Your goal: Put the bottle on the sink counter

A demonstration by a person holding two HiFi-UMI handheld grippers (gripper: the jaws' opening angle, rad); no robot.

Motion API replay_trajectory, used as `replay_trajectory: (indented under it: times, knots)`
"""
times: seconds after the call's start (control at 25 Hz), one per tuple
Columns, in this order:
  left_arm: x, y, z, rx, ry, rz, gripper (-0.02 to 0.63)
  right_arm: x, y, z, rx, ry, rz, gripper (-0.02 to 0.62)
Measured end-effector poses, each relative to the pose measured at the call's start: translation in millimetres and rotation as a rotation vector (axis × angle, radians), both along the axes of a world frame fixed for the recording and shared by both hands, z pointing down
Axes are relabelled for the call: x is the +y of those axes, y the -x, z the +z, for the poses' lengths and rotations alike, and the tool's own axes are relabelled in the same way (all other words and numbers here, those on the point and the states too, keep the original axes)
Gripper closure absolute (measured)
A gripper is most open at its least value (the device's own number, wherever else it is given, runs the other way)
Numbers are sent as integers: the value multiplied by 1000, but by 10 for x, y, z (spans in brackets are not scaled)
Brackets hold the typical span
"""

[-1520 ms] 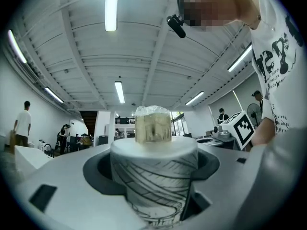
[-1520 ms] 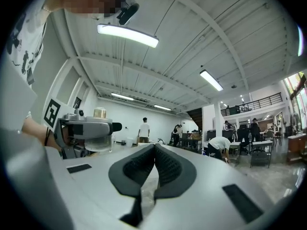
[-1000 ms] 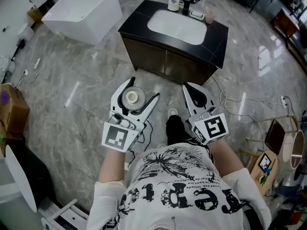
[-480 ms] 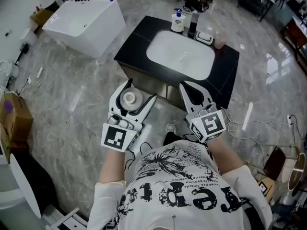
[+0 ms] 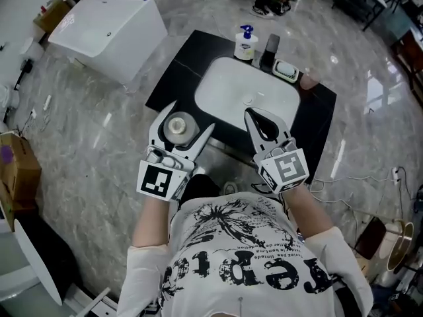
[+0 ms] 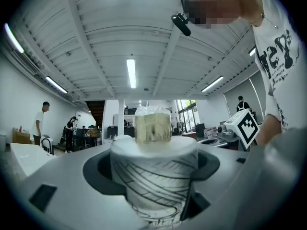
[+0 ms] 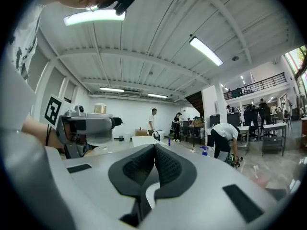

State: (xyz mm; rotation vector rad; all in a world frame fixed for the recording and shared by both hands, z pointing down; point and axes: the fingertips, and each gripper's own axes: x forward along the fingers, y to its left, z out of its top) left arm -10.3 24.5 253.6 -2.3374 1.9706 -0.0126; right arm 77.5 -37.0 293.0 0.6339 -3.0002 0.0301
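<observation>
**Arm pose.** Both forearms reach forward from the torso. Each gripper is held level, jaws pointing away toward the counter.

**Left gripper** (image 5: 188,121). The jaws are clamped on the bottle (image 6: 154,176), one on either side of its body. The bottle stands upright, carried in the air. From above it sits over the near left edge of the sink counter (image 5: 177,63) and does not rest on it.

**Right gripper** (image 5: 251,114). The pads are pressed together with nothing between them. It is held just right of the bottle.

**Handling.**
- The body looks rigid and smooth, so it could slip under a loose grip.
- The cap is wrapped in clear film.
- The weight is probably light to moderate.
- The present hold on the cylindrical body below the shoulder appears the soundest.

**Set-down area.** Beyond the grippers lies the white basin (image 5: 248,98). Bare black surface is free on its left. A pump dispenser (image 5: 245,45), a dark bottle (image 5: 271,48), a soap dish (image 5: 287,71) and a cup (image 5: 308,79) line the far edge.
</observation>
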Motion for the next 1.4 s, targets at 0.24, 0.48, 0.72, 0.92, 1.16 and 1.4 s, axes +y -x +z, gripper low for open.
replay_trajectory:
  times: [0.24, 0.48, 0.72, 0.92, 1.16, 1.4]
  knots:
    - [-900, 486, 271, -5, 38, 114, 255, -785, 542, 255, 16, 68, 86, 580]
    - [-1807, 1123, 501, 38, 75, 275, 255, -1541, 1249, 435, 30, 117, 203, 580]
    - [-2530, 1697, 964, 41, 145, 404, 255, -2115, 1812, 668, 39, 140, 307, 580]
    - [-3043, 2022, 1444, 44, 212, 464, 255, -2500, 2092, 957, 71, 156, 369, 580]
    - [-3528, 2216, 2029, 6, 314, 513, 255, -2879, 2297, 1382, 106, 185, 404, 580]
    - [-3909, 2289, 2606, 14, 383, 522, 255, -3111, 2426, 1742, 96, 232, 403, 580]
